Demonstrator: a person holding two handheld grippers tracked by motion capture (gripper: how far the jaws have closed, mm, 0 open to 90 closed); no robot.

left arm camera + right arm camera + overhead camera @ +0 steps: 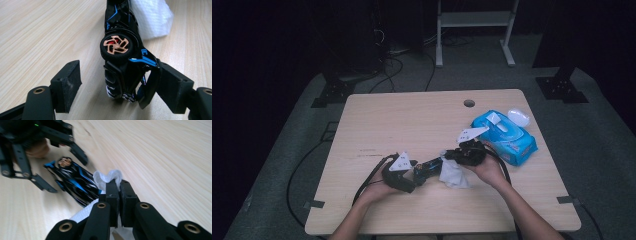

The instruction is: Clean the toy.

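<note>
A black and blue toy car (pixel 122 62) lies on its side on the wooden table (pixel 412 120), one copper-spoked wheel facing up. My left gripper (pixel 117 80) stands open around the car's rear end; its right jaw is at the rear wing and its left jaw is well apart from the car. In the high view the left gripper (pixel 412 174) is just left of the car (pixel 429 167). My right gripper (pixel 116 187) is shut on a white wipe (pixel 107 177), held against the car's (pixel 75 182) far end. The wipe (pixel 454 175) hangs below the right gripper (pixel 448 156).
A blue pack of wet wipes (pixel 507 136) lies at the table's right, with a white lid (pixel 518 117) behind it. A cable hole (pixel 469 103) sits near the far edge. Cables trail off the front left. The left and far parts of the table are bare wood.
</note>
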